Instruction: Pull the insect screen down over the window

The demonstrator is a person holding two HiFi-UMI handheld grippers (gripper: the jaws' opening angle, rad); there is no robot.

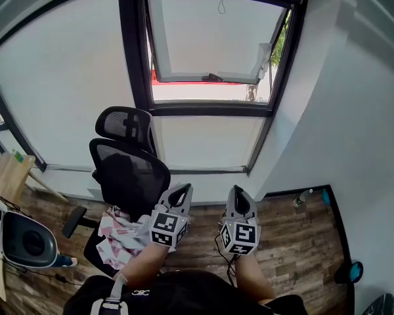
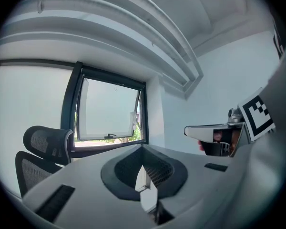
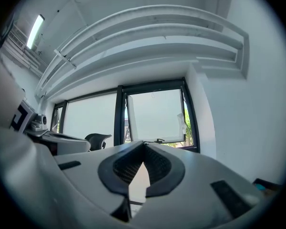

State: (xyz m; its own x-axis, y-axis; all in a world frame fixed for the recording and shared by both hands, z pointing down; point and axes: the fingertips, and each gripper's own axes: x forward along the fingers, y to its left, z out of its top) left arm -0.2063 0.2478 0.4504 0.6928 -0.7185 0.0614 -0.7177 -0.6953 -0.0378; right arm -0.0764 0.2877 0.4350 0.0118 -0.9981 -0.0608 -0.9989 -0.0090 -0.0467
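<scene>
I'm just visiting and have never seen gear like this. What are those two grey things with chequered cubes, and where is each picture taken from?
No robot: a person holds a two-jaw tool in each hand, the left gripper and right gripper. One picture comes from a camera on the person's head, looking down; the others from cameras riding on each gripper. Both grippers are shut and hold nothing. They point at the window, its sash tilted open, with an office chair nearby on the wooden floor.

Two claws, left claw [image 1: 182,190] and right claw [image 1: 240,193]; one black mesh chair [image 1: 128,169]; one open window [image 1: 210,38]; one patterned cloth [image 1: 117,238].
</scene>
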